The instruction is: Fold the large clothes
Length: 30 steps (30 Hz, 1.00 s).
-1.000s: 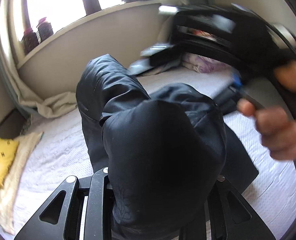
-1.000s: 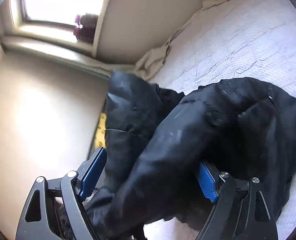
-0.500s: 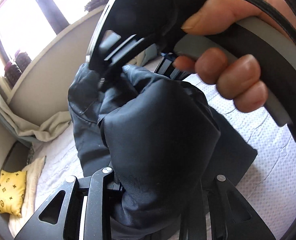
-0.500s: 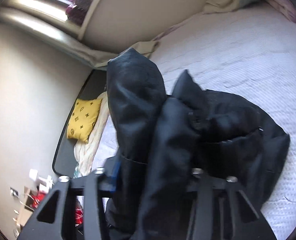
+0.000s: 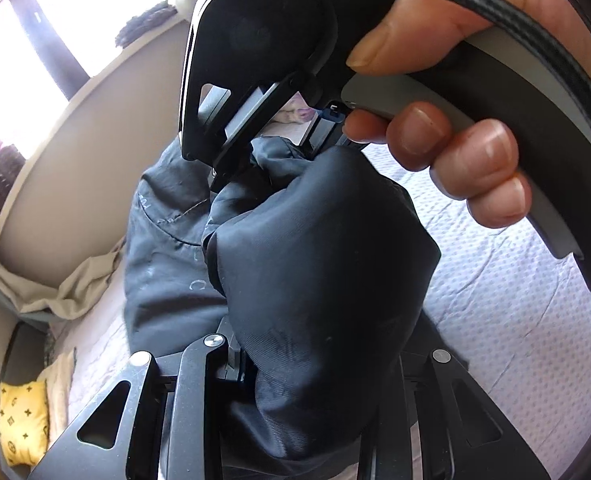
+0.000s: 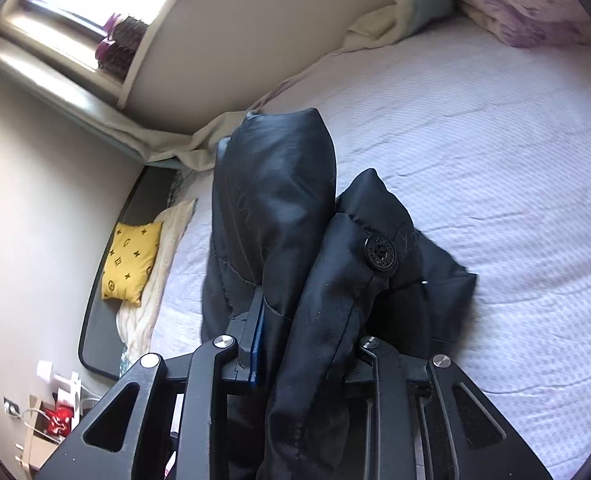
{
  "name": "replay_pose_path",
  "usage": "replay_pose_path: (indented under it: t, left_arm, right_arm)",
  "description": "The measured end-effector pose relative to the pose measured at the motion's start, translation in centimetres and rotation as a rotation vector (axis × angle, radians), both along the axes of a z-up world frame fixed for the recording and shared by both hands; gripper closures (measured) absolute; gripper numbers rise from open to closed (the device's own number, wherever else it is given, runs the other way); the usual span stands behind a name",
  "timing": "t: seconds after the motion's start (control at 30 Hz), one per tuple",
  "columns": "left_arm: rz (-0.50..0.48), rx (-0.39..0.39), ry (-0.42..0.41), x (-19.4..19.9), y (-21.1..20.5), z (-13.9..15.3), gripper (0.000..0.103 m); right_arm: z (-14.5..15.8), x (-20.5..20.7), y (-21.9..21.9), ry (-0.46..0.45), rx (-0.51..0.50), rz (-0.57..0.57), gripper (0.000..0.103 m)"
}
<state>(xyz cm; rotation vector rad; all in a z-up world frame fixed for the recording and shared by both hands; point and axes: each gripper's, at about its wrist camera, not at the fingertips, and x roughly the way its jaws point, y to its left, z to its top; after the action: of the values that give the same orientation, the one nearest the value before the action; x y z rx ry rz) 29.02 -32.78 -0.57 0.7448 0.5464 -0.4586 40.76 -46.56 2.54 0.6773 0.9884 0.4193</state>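
A black padded jacket [image 5: 315,280] is bunched up and lifted above the bed. My left gripper [image 5: 315,364] is shut on a thick fold of it, which hides the fingertips. My right gripper [image 6: 307,344] is shut on another fold of the jacket [image 6: 279,208], beside a black snap button [image 6: 380,252]. In the left wrist view the right gripper's body and the hand holding it [image 5: 447,136] fill the top, close above the jacket. The rest of the jacket hangs down onto the bed [image 6: 475,140].
The bed has a pale lilac textured cover [image 5: 515,320]. A yellow patterned cushion [image 6: 131,262] lies at the bed's left edge on a cream blanket. A purple floral pillow [image 6: 523,4] sits at the far right. A wall and window sill with plants [image 6: 119,44] run behind.
The right gripper has closed on the jacket and come in close above the left gripper. The jacket is gathered tighter and the right wrist view has swung toward the bed.
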Motion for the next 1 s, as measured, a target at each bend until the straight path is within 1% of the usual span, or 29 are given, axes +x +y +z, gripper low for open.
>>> replay_pose_path:
  t: [0.07,0.2,0.33,0.37,0.4,0.5,0.53,0.57,0.6,0.63,0.67,0.7,0.73,0.77,0.83,0.9,0.93,0.97,1.0]
  left_arm:
    - [-0.013,0.003,0.009,0.2,-0.6,-0.6,0.069]
    - [-0.04,0.038,0.019,0.5,-1.2,-2.6,0.066]
    - [-0.051,0.076,-0.006,0.8,-1.4,-4.1,0.063]
    - [-0.055,0.087,-0.016,1.0,-1.2,-4.3,0.063]
    - [-0.06,0.097,-0.027,0.9,-1.4,-4.5,0.063]
    - [-0.076,0.134,-0.057,0.3,-1.8,-4.8,0.062]
    - [-0.08,0.139,-0.061,0.3,-1.7,-4.8,0.062]
    - [-0.081,0.142,-0.062,0.2,-1.7,-4.8,0.062]
    - [-0.083,0.142,-0.062,-0.1,-1.8,-4.7,0.062]
    - [-0.084,0.142,-0.061,-0.3,-1.9,-4.7,0.062]
    - [-0.086,0.144,-0.062,-0.8,-2.1,-4.8,0.062]
    - [-0.089,0.148,-0.065,-0.8,-2.1,-4.9,0.062]
    - [-0.093,0.153,-0.069,-1.1,-2.4,-5.1,0.062]
    - [-0.096,0.157,-0.072,-1.3,-2.5,-5.1,0.062]
    - [-0.101,0.161,-0.076,-2.2,-2.8,-5.2,0.062]
    - [-0.106,0.169,-0.079,-2.7,-2.8,-5.3,0.062]
    - [-0.109,0.175,-0.081,-3.5,-3.2,-5.4,0.062]
    - [-0.11,0.179,-0.082,-4.2,-3.5,-5.5,0.062]
    - [-0.111,0.184,-0.076,-4.3,-3.4,-5.5,0.061]
  right_arm:
    - [-0.6,-0.4,-0.9,0.016,-0.016,-0.015,0.081]
    - [-3.2,-1.0,-2.5,0.069,-0.038,-0.044,0.081]
    - [-4.8,-1.2,-2.8,0.092,-0.062,-0.062,0.081]
    - [-5.0,-1.2,-2.8,0.093,-0.065,-0.068,0.079]
    - [-5.0,-1.2,-2.8,0.092,-0.069,-0.071,0.077]
    - [-4.8,-1.5,-3.0,0.101,-0.07,-0.089,0.065]
    - [-4.5,-1.5,-3.1,0.107,-0.072,-0.086,0.055]
    - [-4.0,-1.6,-3.3,0.115,-0.09,-0.087,0.049]
    - [-3.5,-1.8,-3.7,0.11,-0.12,-0.091,0.048]
    - [-2.7,-2.2,-4.2,0.088,-0.168,-0.096,0.048]
    - [-1.4,-2.6,-4.2,0.052,-0.242,-0.111,0.048]
    - [-0.7,-2.8,-4.1,0.03,-0.279,-0.123,0.049]
    - [0.7,-3.2,-3.9,-0.02,-0.338,-0.142,0.049]
    - [1.8,-3.5,-3.6,-0.059,-0.361,-0.147,0.055]
    - [3.3,-4.0,-2.9,-0.119,-0.358,-0.129,0.064]
    - [3.9,-4.1,-2.1,-0.157,-0.326,-0.076,0.067]
    - [3.6,-3.7,-1.4,-0.147,-0.295,-0.023,0.07]
    - [2.9,-3.4,-1.3,-0.125,-0.273,0.002,0.074]
    - [1.6,-2.9,-1.0,-0.083,-0.256,0.025,0.076]
